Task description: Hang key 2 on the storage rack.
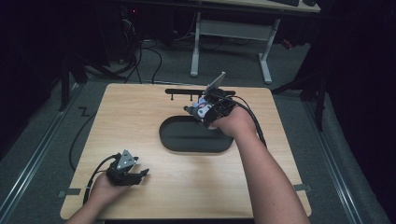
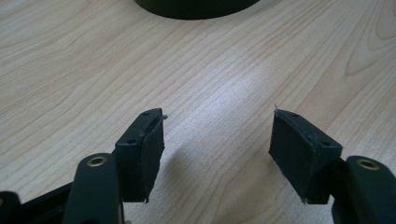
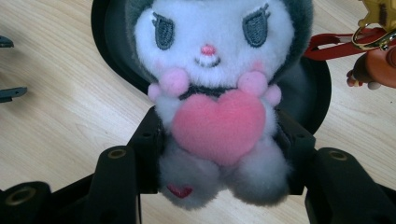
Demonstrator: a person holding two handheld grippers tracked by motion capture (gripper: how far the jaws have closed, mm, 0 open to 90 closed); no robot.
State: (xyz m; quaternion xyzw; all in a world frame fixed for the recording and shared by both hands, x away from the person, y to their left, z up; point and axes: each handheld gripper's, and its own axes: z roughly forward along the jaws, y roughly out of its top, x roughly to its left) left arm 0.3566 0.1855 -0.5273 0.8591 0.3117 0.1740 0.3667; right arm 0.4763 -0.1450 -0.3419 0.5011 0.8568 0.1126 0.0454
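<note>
A small plush toy (image 3: 210, 51) with a white face, grey hood and pink heart sits between the jaws of my right gripper (image 3: 219, 135), which is shut on its body. In the high view the right gripper (image 1: 196, 111) holds the plush toy (image 1: 202, 107) just over the far rim of a black oval tray (image 1: 187, 140). My left gripper (image 1: 142, 175) rests low near the table's front left. Its jaws stand open with nothing between them, as the left gripper (image 2: 217, 140) shows over bare wood.
A thin black bar (image 1: 187, 91) lies along the table's far edge behind the tray. Beside the tray (image 3: 105, 28), a red strap (image 3: 327, 46), a gold keychain (image 3: 378, 18) and a small brown figure (image 3: 373, 70) lie on the wood. The tray's edge (image 2: 196, 7) lies ahead of the left gripper.
</note>
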